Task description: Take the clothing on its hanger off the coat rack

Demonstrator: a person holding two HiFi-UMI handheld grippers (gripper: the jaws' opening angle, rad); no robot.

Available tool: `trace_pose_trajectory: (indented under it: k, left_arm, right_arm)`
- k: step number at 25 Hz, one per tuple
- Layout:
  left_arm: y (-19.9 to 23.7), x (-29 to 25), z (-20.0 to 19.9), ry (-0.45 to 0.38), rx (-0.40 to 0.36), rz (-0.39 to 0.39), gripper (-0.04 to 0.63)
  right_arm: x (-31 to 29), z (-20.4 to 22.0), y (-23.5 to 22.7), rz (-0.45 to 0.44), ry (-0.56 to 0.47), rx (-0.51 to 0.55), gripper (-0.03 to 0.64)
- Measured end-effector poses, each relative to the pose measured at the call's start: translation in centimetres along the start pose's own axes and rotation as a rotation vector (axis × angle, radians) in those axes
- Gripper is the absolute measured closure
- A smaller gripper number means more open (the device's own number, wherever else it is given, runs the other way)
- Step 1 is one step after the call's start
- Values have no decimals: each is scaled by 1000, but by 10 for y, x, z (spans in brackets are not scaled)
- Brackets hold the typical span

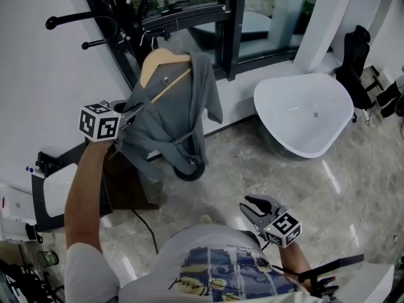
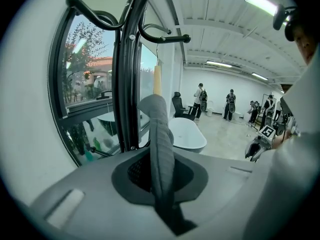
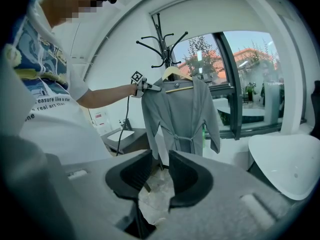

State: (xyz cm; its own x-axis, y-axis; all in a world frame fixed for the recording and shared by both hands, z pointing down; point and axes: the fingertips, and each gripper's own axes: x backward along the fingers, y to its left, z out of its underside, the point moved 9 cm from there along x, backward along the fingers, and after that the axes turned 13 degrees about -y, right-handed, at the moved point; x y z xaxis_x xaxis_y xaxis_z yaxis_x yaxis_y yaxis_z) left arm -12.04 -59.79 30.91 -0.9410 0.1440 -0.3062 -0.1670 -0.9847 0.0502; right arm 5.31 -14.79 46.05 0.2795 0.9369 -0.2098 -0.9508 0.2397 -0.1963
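Clamping robe [image 1: 170, 115], left gripper [image 1: 129, 115] jaws, right gripper [image 1: 249, 205] jaws apart, coat rack [image 2: 124, 84], bathtub [image 1: 303, 115] beside

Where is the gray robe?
The gray robe hangs left of centre in the head view, on its wooden hanger at the coat rack, pinched by the left hand-held gripper.

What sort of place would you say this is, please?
Probably a large showroom or studio hall, not a home: a freestanding white bathtub on a polished stone floor, a coat rack holding a grey robe, and people standing about.
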Motion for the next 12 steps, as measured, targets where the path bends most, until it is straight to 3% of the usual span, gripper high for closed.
trace_pose_trajectory:
  k: [12]
  left_arm:
    - [-23, 8, -18, -11, -15, -16, 595]
  right_arm:
    - [22, 1, -2, -3, -6, 18, 512]
